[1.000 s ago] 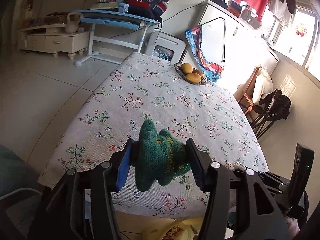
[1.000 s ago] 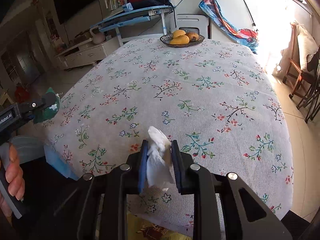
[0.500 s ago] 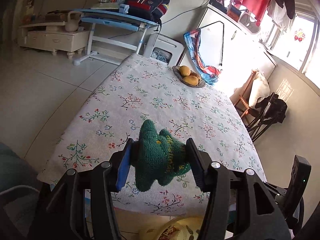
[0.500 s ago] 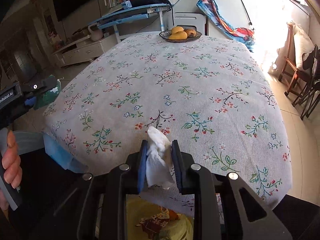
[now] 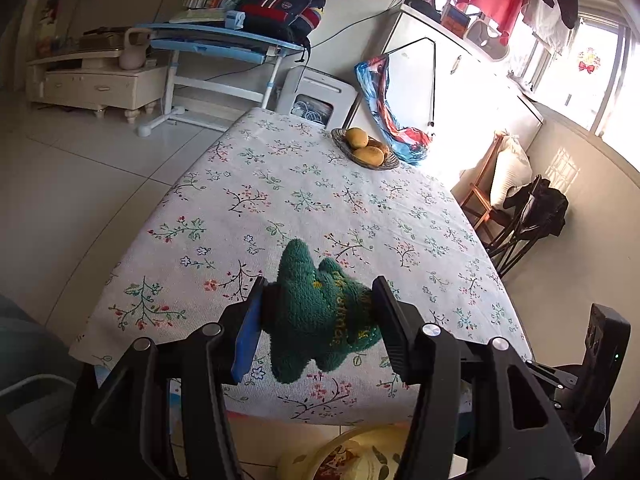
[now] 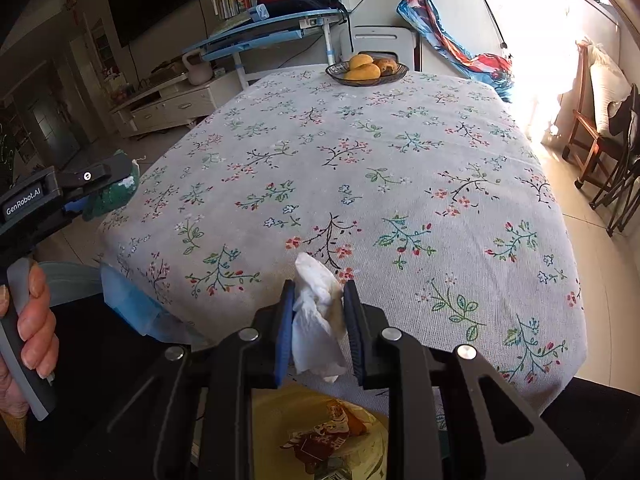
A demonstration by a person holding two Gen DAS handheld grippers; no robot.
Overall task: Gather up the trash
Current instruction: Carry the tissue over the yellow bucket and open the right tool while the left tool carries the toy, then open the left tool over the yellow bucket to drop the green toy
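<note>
crumpled white tissue (image 6: 318,320) clamped upright in jaws, above yellow bin (image 6: 320,436).

Left gripper (image 5: 318,316) clamped on a green cloth (image 5: 320,320), pointing 12 o'clock. Right gripper (image 6: 316,312) pinching a white tissue (image 6: 316,320).

Yellow bin (image 6: 320,432) mostly hidden behind right claw (image 6: 318,320); contents unclear.

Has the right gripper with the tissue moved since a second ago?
Yes. The right gripper, shut on the white tissue, has drawn back toward the table's near edge; the yellow bin below now shows under it.
</note>
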